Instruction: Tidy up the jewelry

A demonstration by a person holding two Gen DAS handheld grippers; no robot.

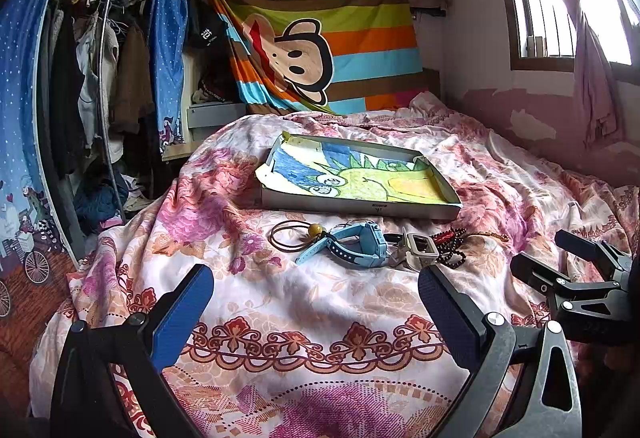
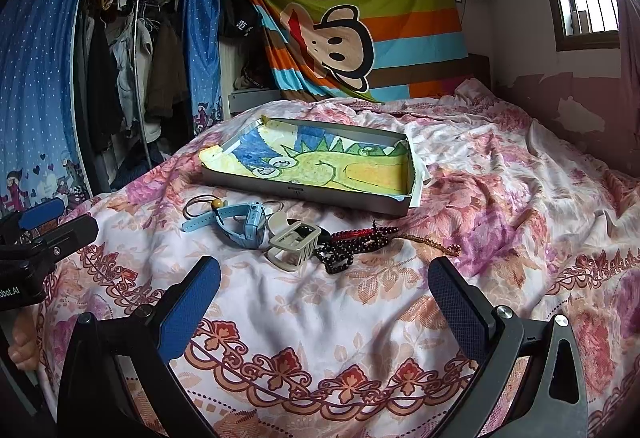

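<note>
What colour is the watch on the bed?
Light blue watch, clearest in the left wrist view.

On the bed's floral quilt [image 2: 360,318] a blue watch [image 2: 244,224], a beige clasp [image 2: 294,242] and dark beads [image 2: 344,248] lie clustered just before the shallow tray [image 2: 304,194]. The right gripper [image 2: 324,302] hovers near them, fingers [image 2: 192,302] spread wide, empty.

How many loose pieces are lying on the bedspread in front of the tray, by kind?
Blue watch: 1
Beige clip: 1
Thin cord loop with yellow bead: 1
Dark beaded strand with red tassel: 1
Amber bead strand: 1
Total: 5, none yet in the tray.
</note>
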